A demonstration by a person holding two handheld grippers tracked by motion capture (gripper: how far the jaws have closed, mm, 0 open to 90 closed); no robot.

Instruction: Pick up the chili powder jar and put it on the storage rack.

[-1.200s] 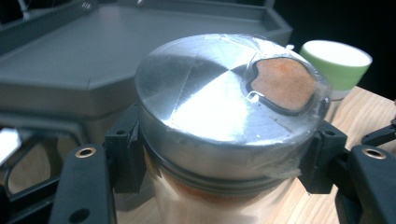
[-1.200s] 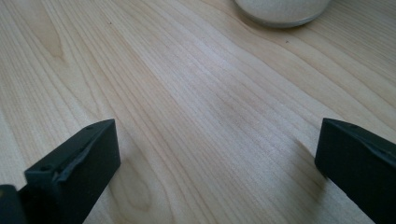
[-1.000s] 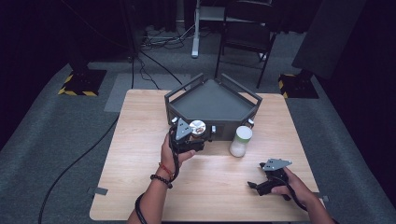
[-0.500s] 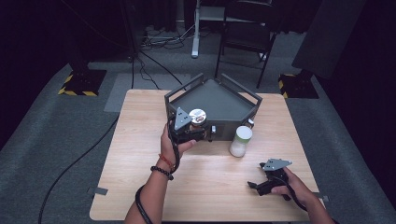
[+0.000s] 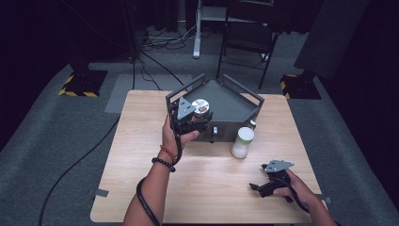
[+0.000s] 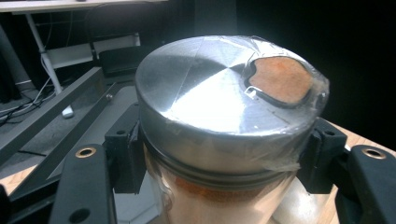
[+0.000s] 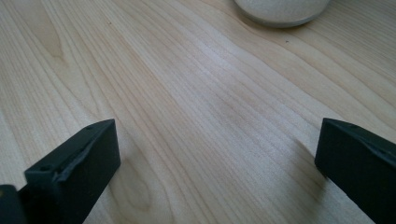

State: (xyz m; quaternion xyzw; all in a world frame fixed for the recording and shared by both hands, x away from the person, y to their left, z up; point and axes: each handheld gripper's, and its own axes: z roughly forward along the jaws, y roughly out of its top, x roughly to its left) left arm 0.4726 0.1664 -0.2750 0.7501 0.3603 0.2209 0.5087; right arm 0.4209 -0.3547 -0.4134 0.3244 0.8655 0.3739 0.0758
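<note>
The spice jar [image 6: 224,130] with a metal lid is pinched by the left gripper [image 5: 200,118] above the front edge of the grey tray [image 5: 235,101]. Nearer, the right gripper [image 5: 263,186] rests on the bench [image 5: 211,188] with jaws spread wide and nothing between them, and a white jar [image 5: 243,142] stands just before the tray.

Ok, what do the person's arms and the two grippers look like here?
Both grippers are black with a grey three-cornered plate on top: the left gripper and the right gripper. A black cable trails from each along the forearm. The left wrist wears a red band and a dark beaded bracelet. No sleeves show.
</note>
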